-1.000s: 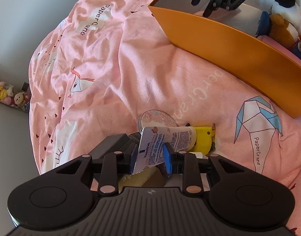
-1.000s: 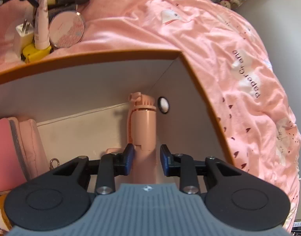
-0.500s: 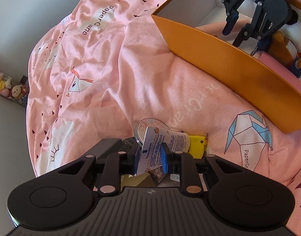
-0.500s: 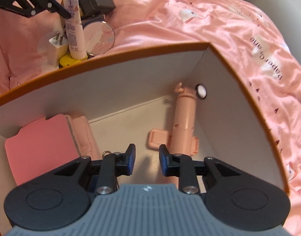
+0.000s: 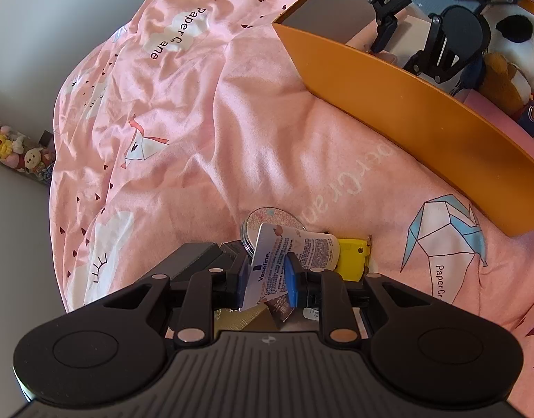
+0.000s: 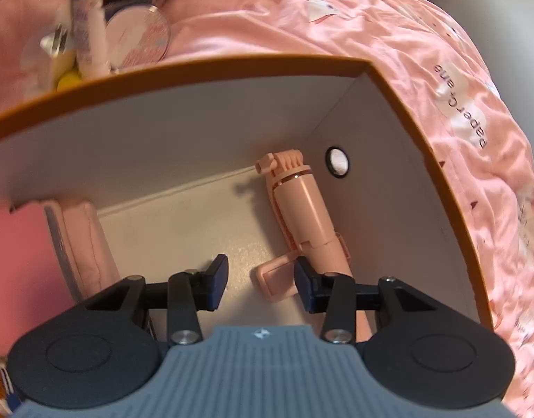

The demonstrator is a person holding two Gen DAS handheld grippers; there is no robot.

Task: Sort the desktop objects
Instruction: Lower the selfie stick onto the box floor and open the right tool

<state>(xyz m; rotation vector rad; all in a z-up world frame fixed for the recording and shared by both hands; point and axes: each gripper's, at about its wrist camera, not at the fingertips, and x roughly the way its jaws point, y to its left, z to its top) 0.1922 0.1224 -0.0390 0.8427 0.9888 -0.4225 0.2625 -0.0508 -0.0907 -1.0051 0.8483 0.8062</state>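
Observation:
My left gripper (image 5: 267, 273) is shut on a white Vaseline tube (image 5: 301, 244), tilted over a small pile on the pink bedspread: a round patterned tin (image 5: 267, 217) and a yellow gadget (image 5: 350, 257). My right gripper (image 6: 260, 275) hovers inside the orange box (image 6: 197, 66), its jaws opening, and the pads touch nothing. A pink folding stick (image 6: 301, 216) lies on the box floor against the right wall, just ahead of the right finger. The left wrist view shows the right gripper (image 5: 406, 38) over the box (image 5: 423, 111).
A pink pouch (image 6: 82, 237) and a pink card (image 6: 12, 261) sit at the box's left side. Plush toys (image 5: 503, 80) fill its far end. A dark block (image 5: 197, 254) lies left of the pile. The bedspread (image 5: 197, 122) is rumpled.
The right gripper has let go of the pink stick, which now lies flat in the box, and its jaws have spread. The left gripper still holds the tube in place.

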